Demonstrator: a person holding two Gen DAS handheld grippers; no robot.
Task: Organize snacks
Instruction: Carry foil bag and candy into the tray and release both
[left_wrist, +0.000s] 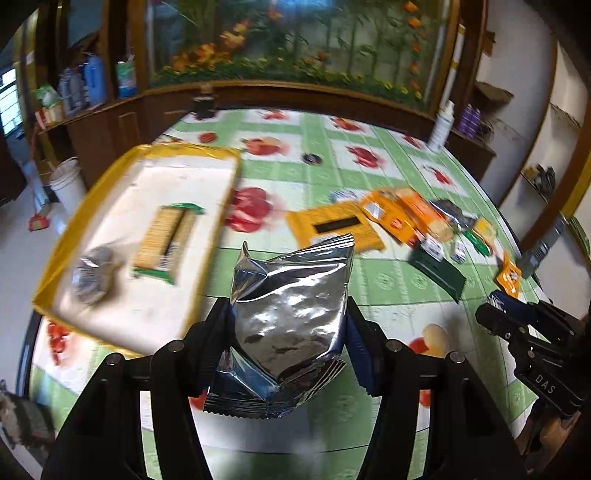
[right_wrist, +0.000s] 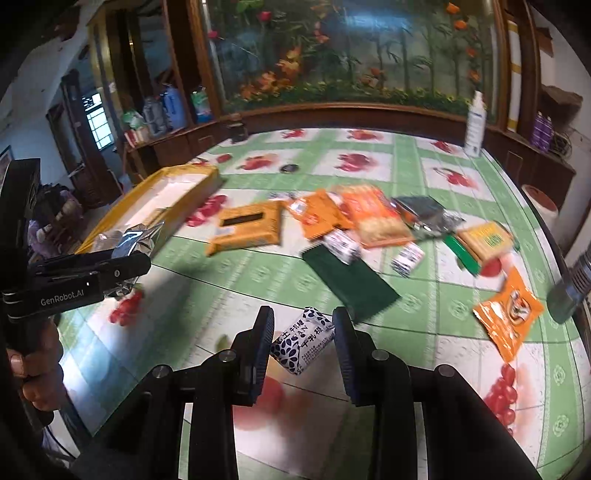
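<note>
I have a crinkled silver foil packet (left_wrist: 288, 321) clamped in my left tool (left_wrist: 290, 332), lifted above the tabletop (left_wrist: 388, 291) just beside the yellow-rimmed tray (left_wrist: 55, 266). In that tray lie a green-edged cracker pack (left_wrist: 166, 240) and another silver packet (left_wrist: 90, 275). My right tool (right_wrist: 303, 339) is clamped on a small white candy with a dark leaf print (right_wrist: 301, 341), also off the tabletop. Beyond it, the remaining snacks sit in a loose heap: an orange wafer pack (right_wrist: 245, 229), a dark green packet (right_wrist: 351, 284) and an orange pouch (right_wrist: 509, 314) apart to the right.
</note>
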